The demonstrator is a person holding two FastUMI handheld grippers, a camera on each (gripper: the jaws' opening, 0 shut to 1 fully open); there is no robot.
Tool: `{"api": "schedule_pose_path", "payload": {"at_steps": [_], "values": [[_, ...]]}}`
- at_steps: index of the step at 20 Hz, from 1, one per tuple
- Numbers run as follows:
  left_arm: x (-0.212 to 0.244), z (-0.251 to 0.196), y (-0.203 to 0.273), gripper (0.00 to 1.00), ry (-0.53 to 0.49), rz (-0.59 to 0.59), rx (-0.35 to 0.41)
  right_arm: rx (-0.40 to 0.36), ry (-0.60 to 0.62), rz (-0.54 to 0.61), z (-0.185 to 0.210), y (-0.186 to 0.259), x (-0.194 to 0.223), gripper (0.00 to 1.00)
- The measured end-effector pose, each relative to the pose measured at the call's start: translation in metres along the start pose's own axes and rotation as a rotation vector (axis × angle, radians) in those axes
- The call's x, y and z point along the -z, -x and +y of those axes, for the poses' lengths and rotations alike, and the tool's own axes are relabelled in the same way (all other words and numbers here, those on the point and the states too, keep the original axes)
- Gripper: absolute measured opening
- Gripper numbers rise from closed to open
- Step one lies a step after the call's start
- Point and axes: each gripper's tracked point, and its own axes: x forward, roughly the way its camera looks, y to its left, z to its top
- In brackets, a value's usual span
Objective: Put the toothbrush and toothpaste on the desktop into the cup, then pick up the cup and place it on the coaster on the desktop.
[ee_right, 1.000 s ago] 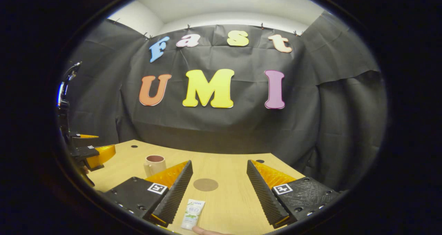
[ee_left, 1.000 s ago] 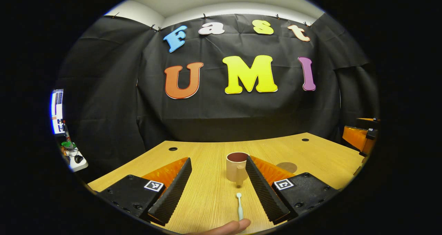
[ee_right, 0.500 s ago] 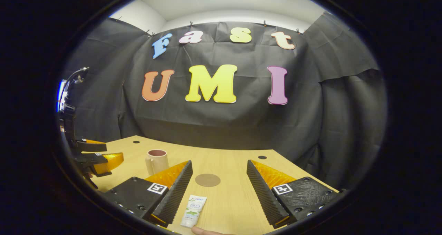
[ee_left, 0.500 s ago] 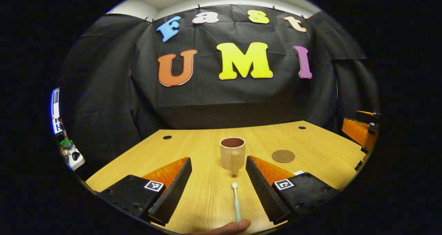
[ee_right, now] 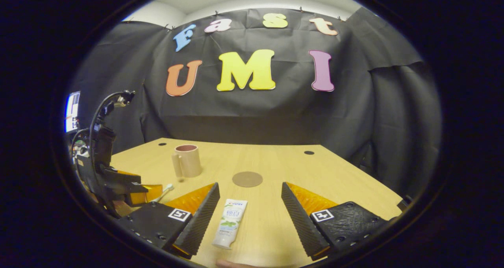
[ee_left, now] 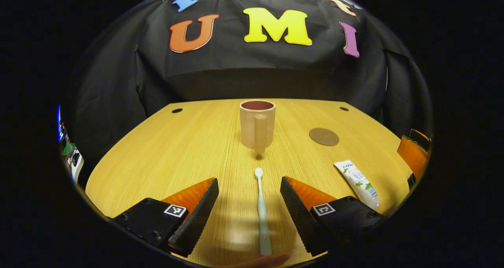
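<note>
Black cloth walls the booth behind a pale wooden tabletop (ee_left: 177, 150), which carries all four of the task's things.

In the left gripper view the cup (ee_left: 257, 123) stands upright in the upper middle of the frame, handle toward the camera, and as much of its inside as shows looks empty. The toothbrush (ee_left: 261, 211) lies flat on the wood at the lower middle, head toward the cup, between the two fingers of the left claw (ee_left: 249, 213), which stand wide apart and do not touch it. At the right of that frame the round brown coaster (ee_left: 323, 136) lies bare, well apart from the cup, and the toothpaste (ee_left: 357, 178) lies flat below it.

In the right gripper view the toothpaste (ee_right: 230, 228) lies at the lower middle, between the spread fingers of the right claw (ee_right: 249, 220), close beside the left-hand finger; whether it touches I cannot tell. The cup (ee_right: 186, 160) stands at the left of centre, and the coaster (ee_right: 247, 179) in the middle.

So both parts of the task are outstanding: brush and paste lie outside the cup, and the cup stands off the coaster. Each claw is lined up over its own item, open for a grasp.
</note>
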Motion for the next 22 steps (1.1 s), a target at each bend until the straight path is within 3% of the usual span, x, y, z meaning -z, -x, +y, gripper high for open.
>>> {"api": "schedule_pose_path", "payload": {"at_steps": [4,5,9,15,22], "values": [[0.014,-0.005,-0.005,0.97,0.029,0.088,0.011,-0.022,-0.006,0.034,0.006,-0.001,0.013,0.95],[0.018,-0.006,-0.006,0.89,0.021,0.108,0.013,-0.023,-0.001,0.036,0.006,0.0,0.014,0.95],[0.019,-0.006,-0.013,0.75,-0.01,0.133,0.001,-0.033,0.024,0.041,0.01,0.0,0.021,0.95],[0.019,-0.011,-0.014,0.38,-0.024,0.136,0.021,-0.044,0.052,0.046,0.016,0.002,0.026,0.98],[0.015,-0.008,-0.012,0.12,0.004,0.109,0.029,-0.039,0.013,0.119,0.024,-0.006,0.041,0.95]]}}
